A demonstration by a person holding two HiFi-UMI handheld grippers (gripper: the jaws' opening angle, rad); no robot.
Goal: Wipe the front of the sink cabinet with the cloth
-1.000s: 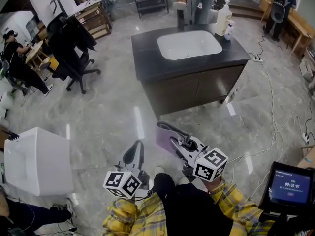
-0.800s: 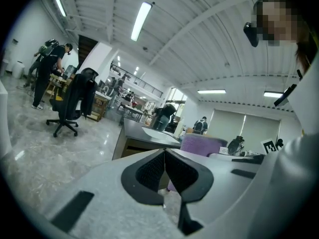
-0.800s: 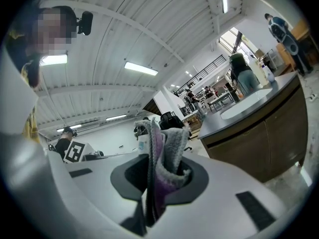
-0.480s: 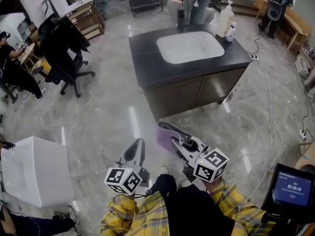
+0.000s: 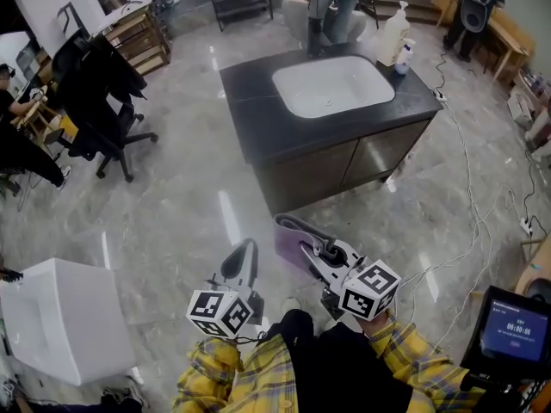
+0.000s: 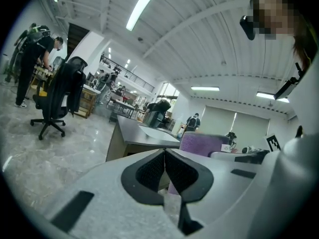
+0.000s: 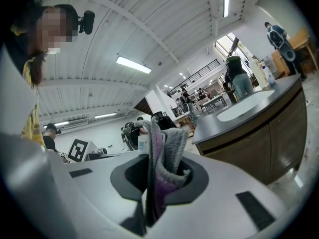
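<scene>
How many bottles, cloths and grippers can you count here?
Bottles: 2, the big bottle and the small bottle
Cloths: 1, the purple cloth
Grippers: 2, the left gripper and the right gripper
Total: 5

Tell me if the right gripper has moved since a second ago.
Yes: the right gripper, shut on the cloth, has edged slightly toward the sink cabinet, narrowing the gap between them.

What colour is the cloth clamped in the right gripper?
The folded fuzzy cloth is purple and grey; the right gripper view shows it best.
</scene>
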